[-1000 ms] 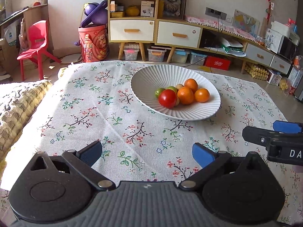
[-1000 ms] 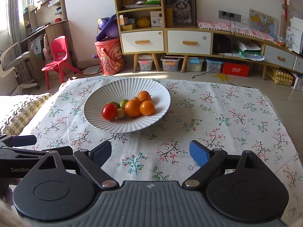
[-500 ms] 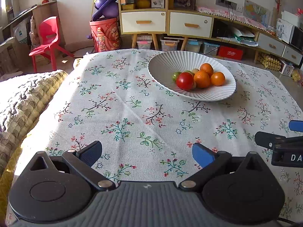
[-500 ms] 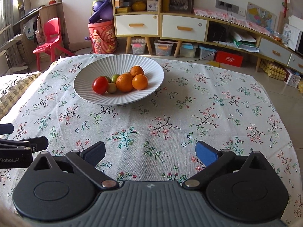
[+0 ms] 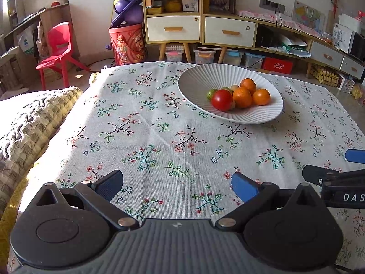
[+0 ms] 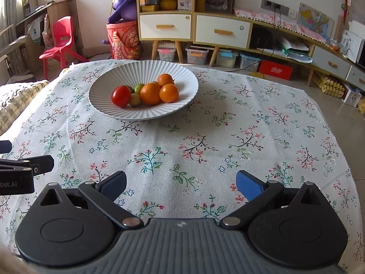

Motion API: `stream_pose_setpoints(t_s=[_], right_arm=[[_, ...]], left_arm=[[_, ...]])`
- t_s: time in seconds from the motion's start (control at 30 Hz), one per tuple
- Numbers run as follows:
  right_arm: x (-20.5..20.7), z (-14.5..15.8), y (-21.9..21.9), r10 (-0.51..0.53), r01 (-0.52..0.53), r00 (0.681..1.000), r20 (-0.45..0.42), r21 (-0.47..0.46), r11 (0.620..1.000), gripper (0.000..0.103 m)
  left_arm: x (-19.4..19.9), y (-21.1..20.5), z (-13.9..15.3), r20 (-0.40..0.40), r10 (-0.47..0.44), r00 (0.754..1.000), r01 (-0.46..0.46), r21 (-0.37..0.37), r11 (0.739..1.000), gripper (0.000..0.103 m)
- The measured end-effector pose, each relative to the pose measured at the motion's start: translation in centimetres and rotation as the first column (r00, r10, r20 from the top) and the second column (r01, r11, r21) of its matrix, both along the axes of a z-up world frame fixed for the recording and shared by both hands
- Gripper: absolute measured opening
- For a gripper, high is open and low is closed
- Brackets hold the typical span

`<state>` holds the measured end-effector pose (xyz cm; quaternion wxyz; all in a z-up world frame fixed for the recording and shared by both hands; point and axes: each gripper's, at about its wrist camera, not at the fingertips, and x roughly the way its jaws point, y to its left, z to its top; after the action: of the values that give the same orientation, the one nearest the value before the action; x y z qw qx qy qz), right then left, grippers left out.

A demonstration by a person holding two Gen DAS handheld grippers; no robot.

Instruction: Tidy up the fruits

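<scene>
The left gripper point(image 5: 176, 183) has its jaws spread wide with nothing between them, only flowered cloth point(image 5: 159, 137) showing in the gap. The right gripper point(image 6: 181, 183) is the same: jaws far apart, empty, hanging over the cloth on the worktop. Each gripper shows at the edge of the other's view, so the two sit side by side at the near edge, well short of the bowl point(image 5: 196, 80).

The bowl is the landmark: white, ribbed, shallow, resting on the cloth toward the far side of the worktop. From the left gripper it lies ahead and to the right; from the right gripper, ahead and to the left. All the fruit is inside it, bunched together. A tomato point(image 6: 121, 96) sits at the left of the pile, three oranges point(image 6: 150, 93) at the right, touching one another. Between and behind the tomato and oranges are small greenish fruits point(image 6: 135, 99), partly hidden, perhaps three or four.

Beyond the bowl, on the floor, stand a red bin point(image 5: 127, 43), a red chair point(image 5: 59, 50) further left, and a drawer cabinet point(image 5: 198, 27). Left of the bowl, beside the worktop, lies a knitted blanket point(image 5: 27, 123).
</scene>
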<state>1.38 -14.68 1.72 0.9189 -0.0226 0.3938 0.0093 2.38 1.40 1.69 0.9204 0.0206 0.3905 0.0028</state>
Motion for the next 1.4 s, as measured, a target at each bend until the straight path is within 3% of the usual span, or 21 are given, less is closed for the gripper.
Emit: stream_pose_setpoints(t_s=[1.4], right_arm=[[-0.04,-0.04,-0.09,0.002,-0.002,1.0,-0.003,0.0,1.0,0.102]], left_arm=[[0.02,-0.15,-0.04,-0.001,-0.002,1.0,0.002,0.007,1.0,0.092]])
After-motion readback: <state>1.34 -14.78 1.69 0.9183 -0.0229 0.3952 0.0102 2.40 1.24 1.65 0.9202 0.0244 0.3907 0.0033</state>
